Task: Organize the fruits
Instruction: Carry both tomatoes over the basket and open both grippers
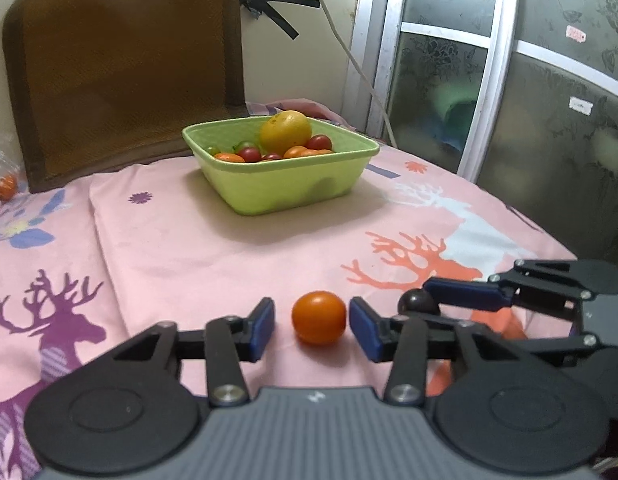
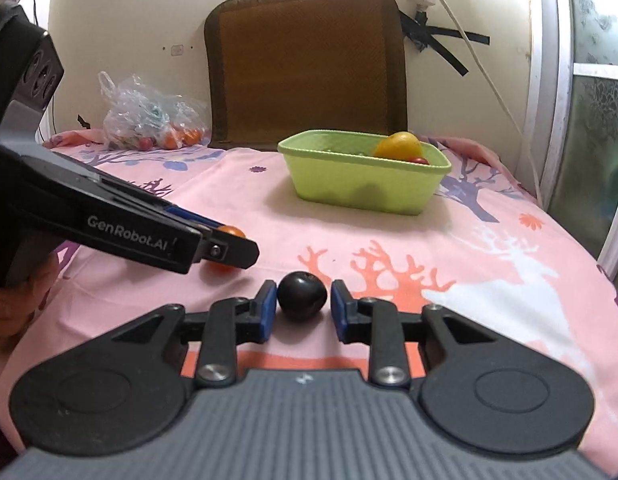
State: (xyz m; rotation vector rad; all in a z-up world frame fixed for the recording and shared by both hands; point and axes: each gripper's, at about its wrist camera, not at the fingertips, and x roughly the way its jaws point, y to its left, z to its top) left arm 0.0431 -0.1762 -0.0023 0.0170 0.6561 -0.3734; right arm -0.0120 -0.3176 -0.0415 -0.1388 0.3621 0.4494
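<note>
Two small, smooth, likely soft fruits lie between spread fingers: orange tomato (image 1: 318,317) in left gripper (image 1: 312,325), dark fruit (image 2: 302,296) in right gripper (image 2: 302,310); pinch each gently at its widest sides.

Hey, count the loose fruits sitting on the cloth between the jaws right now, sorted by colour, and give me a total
Orange: 1, the orange tomato between the left gripper jaws.
Dark purple: 1, the dark fruit between the right gripper jaws.
Total: 2, both on the cloth.
</note>
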